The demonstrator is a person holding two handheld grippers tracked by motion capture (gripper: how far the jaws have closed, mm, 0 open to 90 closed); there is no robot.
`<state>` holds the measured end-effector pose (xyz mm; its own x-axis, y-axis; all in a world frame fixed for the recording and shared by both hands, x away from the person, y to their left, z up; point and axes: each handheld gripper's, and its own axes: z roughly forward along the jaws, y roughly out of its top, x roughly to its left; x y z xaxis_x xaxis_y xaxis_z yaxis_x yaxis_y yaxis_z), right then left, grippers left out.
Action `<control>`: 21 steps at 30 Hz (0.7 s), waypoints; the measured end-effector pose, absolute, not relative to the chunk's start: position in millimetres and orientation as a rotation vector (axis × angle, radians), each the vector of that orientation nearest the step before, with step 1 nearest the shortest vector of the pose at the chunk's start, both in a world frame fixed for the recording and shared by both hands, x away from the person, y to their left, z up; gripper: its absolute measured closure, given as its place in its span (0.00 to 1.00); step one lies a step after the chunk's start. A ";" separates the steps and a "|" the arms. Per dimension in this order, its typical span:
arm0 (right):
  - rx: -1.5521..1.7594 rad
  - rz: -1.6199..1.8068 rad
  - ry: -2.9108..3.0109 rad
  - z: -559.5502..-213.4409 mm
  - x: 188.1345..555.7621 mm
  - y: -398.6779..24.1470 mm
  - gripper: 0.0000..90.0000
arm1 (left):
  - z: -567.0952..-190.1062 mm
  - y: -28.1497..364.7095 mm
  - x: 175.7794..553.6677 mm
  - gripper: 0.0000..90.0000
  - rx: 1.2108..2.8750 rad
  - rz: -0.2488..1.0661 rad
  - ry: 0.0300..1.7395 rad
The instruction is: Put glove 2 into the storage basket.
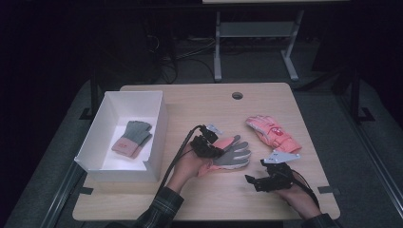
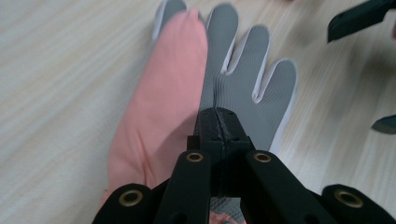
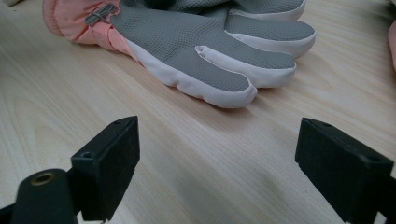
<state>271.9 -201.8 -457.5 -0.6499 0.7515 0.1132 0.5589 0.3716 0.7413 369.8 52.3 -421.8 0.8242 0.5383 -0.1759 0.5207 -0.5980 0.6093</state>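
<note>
A pink and grey ski glove point(image 1: 234, 154) lies palm up at the table's middle, fingers pointing right. My left gripper point(image 1: 217, 150) is over its palm side, jaws together and pinching the grey fabric point(image 2: 243, 79); in the left gripper view point(image 2: 217, 114) a crease runs up from the closed tips. My right gripper point(image 1: 254, 172) rests near the front right, open, jaws aimed at the glove's fingertips point(image 3: 224, 88) with bare table between them point(image 3: 217, 158). A second pink glove point(image 1: 273, 134) lies to the right rear.
A white box point(image 1: 159, 126) stands at the left with a grey and pink knit glove point(image 1: 133, 137) inside. The wooden table point(image 1: 199, 102) has a cable hole point(image 1: 237, 95) at the back. Table legs and cables stand beyond.
</note>
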 end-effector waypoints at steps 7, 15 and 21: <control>1.165 1.144 2.393 -458.3 272.9 -203.4 0.15 | -402.4 75.3 391.0 1.00 2.301 0.140 0.858; 1.166 1.141 2.391 -458.0 272.6 -203.6 0.15 | -431.2 87.8 408.7 1.00 2.409 0.112 0.938; 1.176 1.144 2.387 -458.4 272.6 -204.9 0.15 | -434.2 90.6 398.8 1.00 2.443 0.088 0.918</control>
